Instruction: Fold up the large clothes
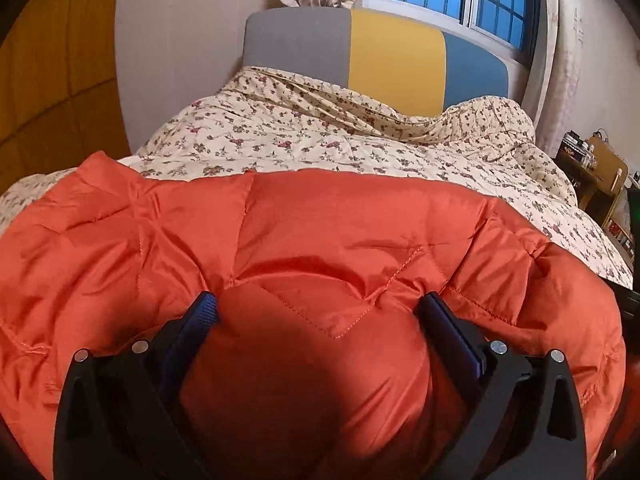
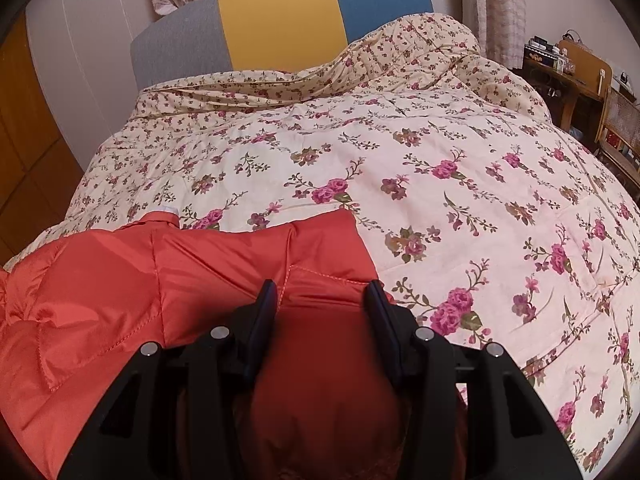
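On bed (image 2: 440, 128), floral quilt; orange puffer jacket (image 1: 320, 220) at 6 o'clock. Left gripper (image 1: 318, 306) spread wide, right gripper (image 2: 322, 296) narrower; both straddle puffy fabric, clamping unclear. Likely light, soft, slippery: pinch stitched seams.

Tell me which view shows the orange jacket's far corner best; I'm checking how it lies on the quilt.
The right wrist view: the orange jacket ends in a clear corner against the floral quilt. The left wrist view shows its quilted panels filling the frame, with the far edge but no distinct corner.
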The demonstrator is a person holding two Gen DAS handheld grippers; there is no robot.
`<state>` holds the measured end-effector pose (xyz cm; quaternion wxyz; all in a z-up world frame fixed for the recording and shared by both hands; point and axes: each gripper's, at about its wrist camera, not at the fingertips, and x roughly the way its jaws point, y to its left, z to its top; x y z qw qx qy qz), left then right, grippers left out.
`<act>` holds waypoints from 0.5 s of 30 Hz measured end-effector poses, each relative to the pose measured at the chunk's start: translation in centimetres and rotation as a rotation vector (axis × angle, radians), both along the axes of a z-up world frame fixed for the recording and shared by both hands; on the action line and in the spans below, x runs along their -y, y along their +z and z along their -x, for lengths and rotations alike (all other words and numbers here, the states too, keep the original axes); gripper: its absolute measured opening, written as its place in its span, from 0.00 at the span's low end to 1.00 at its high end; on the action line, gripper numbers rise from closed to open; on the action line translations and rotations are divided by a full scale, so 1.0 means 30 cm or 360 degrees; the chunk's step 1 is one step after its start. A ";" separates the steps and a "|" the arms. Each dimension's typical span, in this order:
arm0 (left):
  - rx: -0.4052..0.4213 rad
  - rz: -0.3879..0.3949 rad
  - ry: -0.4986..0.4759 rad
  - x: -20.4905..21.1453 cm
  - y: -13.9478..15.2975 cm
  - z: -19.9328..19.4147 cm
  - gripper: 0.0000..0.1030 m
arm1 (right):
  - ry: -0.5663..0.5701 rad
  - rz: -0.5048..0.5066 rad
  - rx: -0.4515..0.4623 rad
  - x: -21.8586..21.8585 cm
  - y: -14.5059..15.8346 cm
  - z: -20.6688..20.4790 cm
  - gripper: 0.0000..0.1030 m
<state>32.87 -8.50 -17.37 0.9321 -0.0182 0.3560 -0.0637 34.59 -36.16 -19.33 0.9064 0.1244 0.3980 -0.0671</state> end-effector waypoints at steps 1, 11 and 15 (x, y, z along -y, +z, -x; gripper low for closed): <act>-0.0001 0.0000 0.0000 0.004 0.001 0.003 0.97 | -0.0003 -0.0001 0.0017 0.000 0.006 0.009 0.45; -0.0001 -0.0005 0.0002 -0.005 -0.001 0.014 0.97 | 0.0348 -0.0192 0.0291 -0.195 0.180 0.174 0.46; 0.0007 0.0017 -0.0002 -0.010 0.001 0.019 0.97 | 0.0360 -0.0056 0.0231 -0.284 0.092 0.141 0.47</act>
